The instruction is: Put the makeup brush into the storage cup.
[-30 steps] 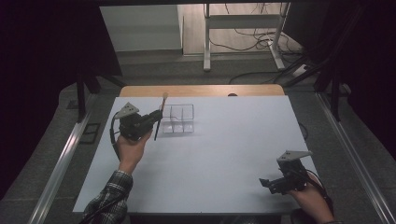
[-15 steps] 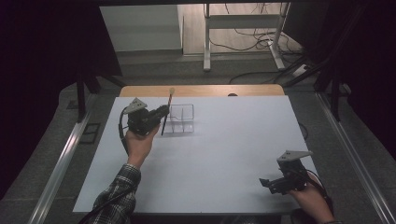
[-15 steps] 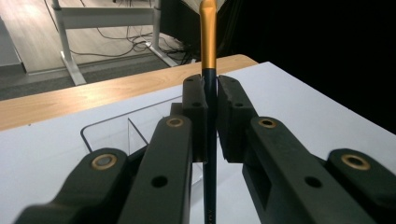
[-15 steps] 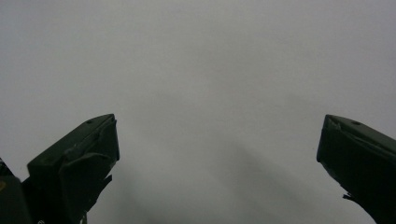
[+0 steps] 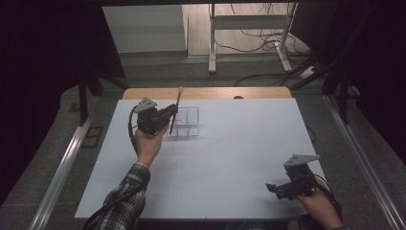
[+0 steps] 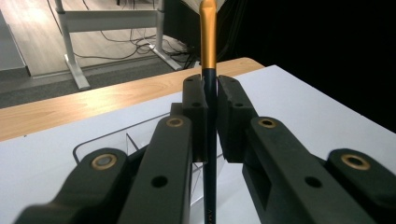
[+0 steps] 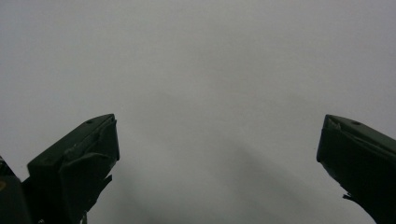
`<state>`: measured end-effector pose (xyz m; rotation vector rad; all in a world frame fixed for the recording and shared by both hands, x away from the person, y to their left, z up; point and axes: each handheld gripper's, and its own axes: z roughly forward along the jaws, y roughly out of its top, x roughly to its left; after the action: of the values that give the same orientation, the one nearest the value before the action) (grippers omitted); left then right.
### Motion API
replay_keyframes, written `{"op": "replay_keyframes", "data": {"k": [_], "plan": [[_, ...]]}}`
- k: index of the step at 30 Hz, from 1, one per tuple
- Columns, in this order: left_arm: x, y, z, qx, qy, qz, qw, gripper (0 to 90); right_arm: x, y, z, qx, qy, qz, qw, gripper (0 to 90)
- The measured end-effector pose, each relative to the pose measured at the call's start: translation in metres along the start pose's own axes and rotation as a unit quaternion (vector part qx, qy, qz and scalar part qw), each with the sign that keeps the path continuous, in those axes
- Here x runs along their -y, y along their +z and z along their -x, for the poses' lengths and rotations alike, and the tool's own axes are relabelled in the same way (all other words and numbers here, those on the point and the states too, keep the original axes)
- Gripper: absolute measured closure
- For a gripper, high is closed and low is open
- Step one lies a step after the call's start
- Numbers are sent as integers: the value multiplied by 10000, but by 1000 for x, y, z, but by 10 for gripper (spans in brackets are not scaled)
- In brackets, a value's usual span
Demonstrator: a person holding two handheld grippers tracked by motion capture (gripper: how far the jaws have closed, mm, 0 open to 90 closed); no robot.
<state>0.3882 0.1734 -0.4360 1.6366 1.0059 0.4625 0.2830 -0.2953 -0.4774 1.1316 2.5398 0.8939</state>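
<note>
Two black jaws of left gripper [image 6: 210, 100] are clamping a slim dark-handled, gold-ferruled brush [image 6: 208, 42] over clear plastic organizer [image 5: 187, 121]; right gripper [image 5: 277, 188] is gaping near the table's [image 5: 230, 158] front-right corner.

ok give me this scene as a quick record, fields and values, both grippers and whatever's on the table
left gripper: shut on the brush, held near upright over the organiser
brush: dark handle, gold ferrule, bristle end up
clear organiser: transparent, with compartments, at the table's far left
right gripper: open, holding nothing, low at the near right corner
table: white top, wooden strip along its far edge
</note>
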Motion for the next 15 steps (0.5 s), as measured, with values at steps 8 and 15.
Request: {"op": "replay_keyframes", "data": {"k": [8,15], "plan": [[-4,15,2,2,39,33,10000,826,0,0,0,-9,-15,-12,10000,0],[-7,28,6,31,92,15,10000,826,0,0,0,-24,-17,-10,10000,0]]}}
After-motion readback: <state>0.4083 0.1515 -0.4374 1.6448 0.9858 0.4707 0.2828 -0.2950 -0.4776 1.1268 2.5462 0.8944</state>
